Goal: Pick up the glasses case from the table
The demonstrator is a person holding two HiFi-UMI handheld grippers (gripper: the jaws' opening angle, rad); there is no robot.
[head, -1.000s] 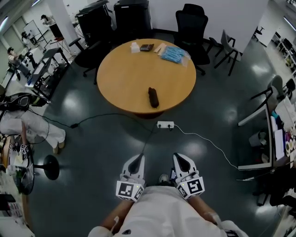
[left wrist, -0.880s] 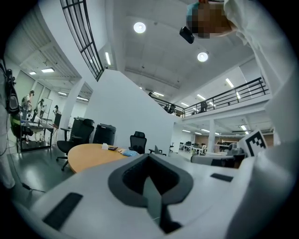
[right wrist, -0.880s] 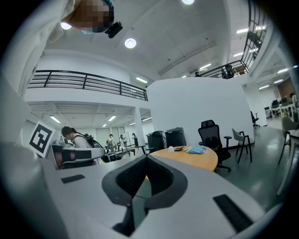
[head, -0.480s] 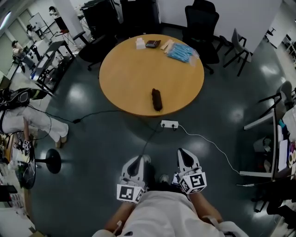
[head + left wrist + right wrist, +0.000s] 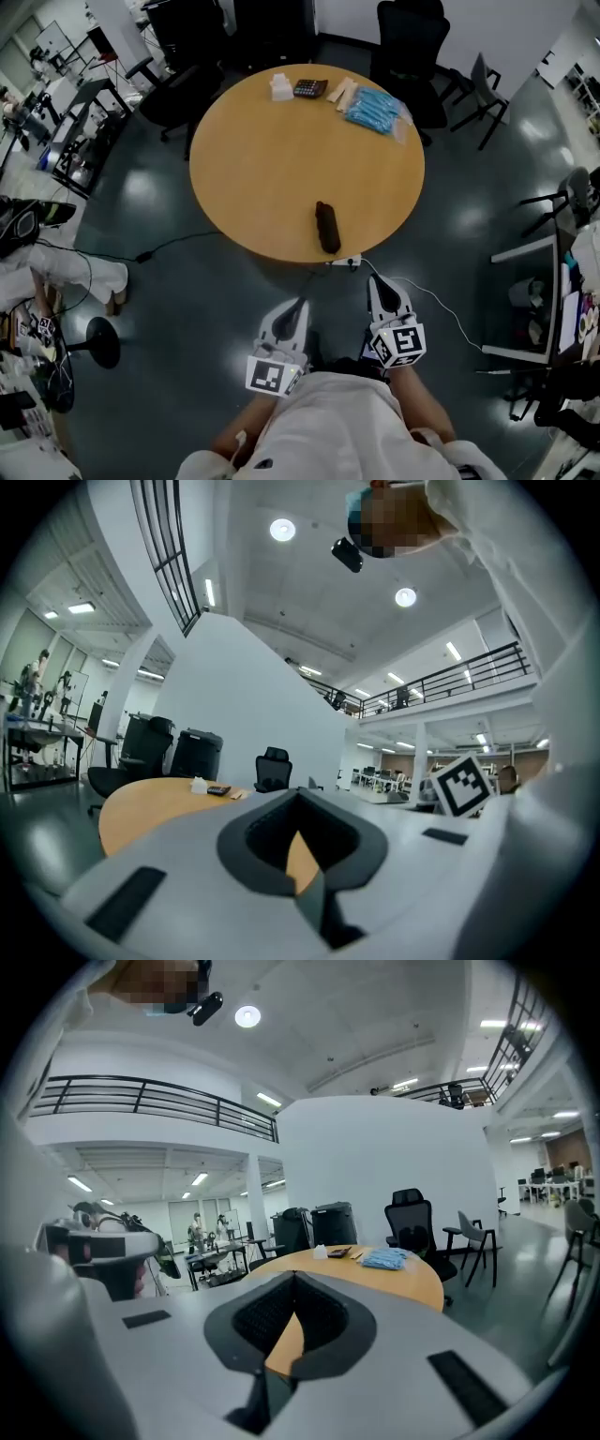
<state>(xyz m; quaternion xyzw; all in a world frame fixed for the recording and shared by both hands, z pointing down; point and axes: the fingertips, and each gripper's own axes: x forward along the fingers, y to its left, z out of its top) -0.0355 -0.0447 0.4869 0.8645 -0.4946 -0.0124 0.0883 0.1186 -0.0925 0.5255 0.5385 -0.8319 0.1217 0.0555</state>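
Note:
The glasses case is a dark brown oblong lying near the front edge of the round wooden table in the head view. My left gripper is held over the floor short of the table, below and left of the case, with its jaws shut and nothing in them. My right gripper is also shut and holds nothing; it sits just off the table's edge, below and right of the case. Both gripper views look level across the table; the case does not show in either.
At the table's far side lie a white tissue pack, a calculator and a blue packet. A power strip with cables lies on the floor under the table's front edge. Office chairs stand behind, desks to the left.
Both grippers and the head camera have moved forward towards the table. The case now lies much nearer the gripper tips. Both grippers stayed shut.

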